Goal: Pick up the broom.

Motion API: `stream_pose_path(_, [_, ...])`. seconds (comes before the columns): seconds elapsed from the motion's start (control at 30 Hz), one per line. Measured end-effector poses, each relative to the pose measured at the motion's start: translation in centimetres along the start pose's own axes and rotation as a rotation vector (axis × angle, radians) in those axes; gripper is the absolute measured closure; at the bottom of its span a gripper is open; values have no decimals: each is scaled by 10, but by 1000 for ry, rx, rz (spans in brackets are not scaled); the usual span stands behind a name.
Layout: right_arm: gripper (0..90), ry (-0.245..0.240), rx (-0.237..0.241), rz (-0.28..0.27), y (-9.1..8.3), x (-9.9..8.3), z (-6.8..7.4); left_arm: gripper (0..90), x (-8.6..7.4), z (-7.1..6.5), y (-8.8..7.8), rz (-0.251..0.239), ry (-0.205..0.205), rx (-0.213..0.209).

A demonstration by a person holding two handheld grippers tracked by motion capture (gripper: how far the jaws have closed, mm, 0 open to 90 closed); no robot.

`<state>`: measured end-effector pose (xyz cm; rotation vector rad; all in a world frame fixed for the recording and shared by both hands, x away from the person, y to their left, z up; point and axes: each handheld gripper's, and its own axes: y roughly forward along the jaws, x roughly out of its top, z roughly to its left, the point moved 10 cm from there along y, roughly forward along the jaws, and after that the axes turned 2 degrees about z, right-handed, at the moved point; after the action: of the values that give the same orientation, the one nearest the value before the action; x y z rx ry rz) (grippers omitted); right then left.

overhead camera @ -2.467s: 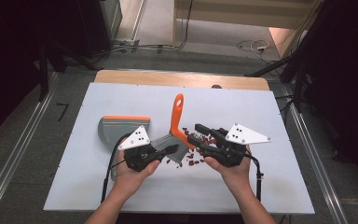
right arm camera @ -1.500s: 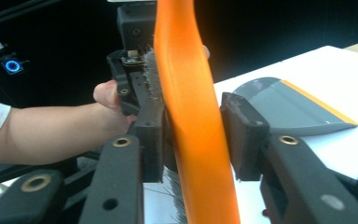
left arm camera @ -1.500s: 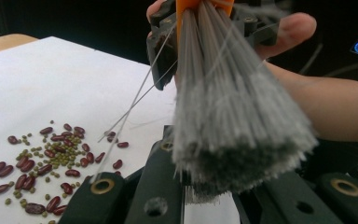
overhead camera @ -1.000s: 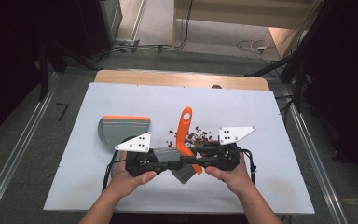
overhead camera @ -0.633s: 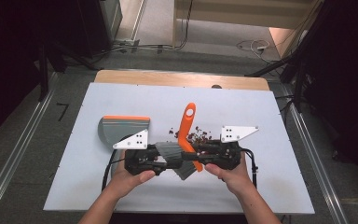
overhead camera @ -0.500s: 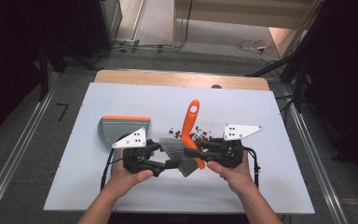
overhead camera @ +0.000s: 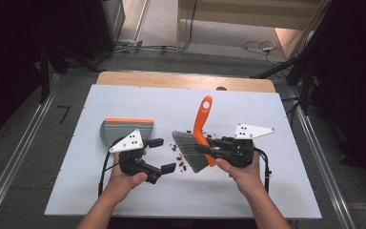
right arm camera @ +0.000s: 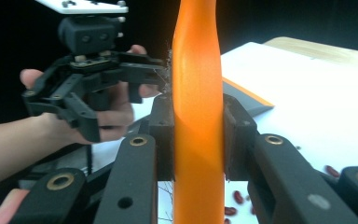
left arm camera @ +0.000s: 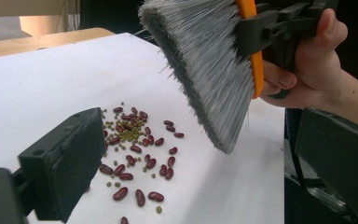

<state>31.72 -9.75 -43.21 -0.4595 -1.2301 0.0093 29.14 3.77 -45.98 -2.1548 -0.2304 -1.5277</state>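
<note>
Right gripper [overhead camera: 208,149] clamped on the brush [overhead camera: 196,143] at the lower end of its orange handle, just above the head; seen up close in the right gripper view, pads [right arm camera: 235,137] squeezing the handle [right arm camera: 198,112] from both sides. Probably light, stiff moulded plastic, smooth and a little slippery, so best held low on the handle near the head, where the sweep steers easily. Bristles [left arm camera: 205,70] grey, dense, soft and springy, splayed in a fan, hanging clear of the surface [overhead camera: 267,191] above the beans [left arm camera: 135,154]. Beans small, hard, glossy, red ones mixed with tiny green ones, likely to roll and scatter under a fast stroke. Left gripper [overhead camera: 162,154] wide and empty, jaws just opened, beans lying between and ahead of them. Dustpan [overhead camera: 124,130] just beyond it, grey with an orange lip, flat and thin.
</note>
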Motion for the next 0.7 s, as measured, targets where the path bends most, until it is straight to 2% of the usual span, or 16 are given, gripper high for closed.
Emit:
stream_pose_path(0.07, [689, 2, -13, 3, -1, 0, -2, 8, -1, 2, -3, -3, -3, 10])
stream_pose_path(0.13, [689, 9, -58, 7, -4, 0, -9, 0, -3, 5, -5, -4, 0, 27])
stream_pose_path(0.17, [689, 9, -58, 7, -4, 0, -9, 0, -4, 7, -7, -7, 0, 41])
stream_pose_path(0.2, [689, 16, -84, 7, -7, -1, -15, 0, -4, 9, -8, -11, 4, 62])
stream_pose_path(0.23, [689, 16, -84, 7, -7, -1, -15, 0, -5, 12, -11, -19, 11, 88])
stream_pose_path(0.27, [689, 19, -108, 10, -9, -2, -21, 0, -5, 13, -13, -24, 9, 99])
stream_pose_path(0.57, [689, 30, -178, 24, -16, -5, -36, 0, -8, 28, -30, -46, 3, 151])
stream_pose_path(0.6, [689, 37, -201, 31, -18, -6, -40, 0, -9, 30, -32, -42, 3, 156])
stream_pose_path(0.7, [689, 43, -229, 40, -20, -8, -45, 0, -11, 34, -36, -47, -7, 164])
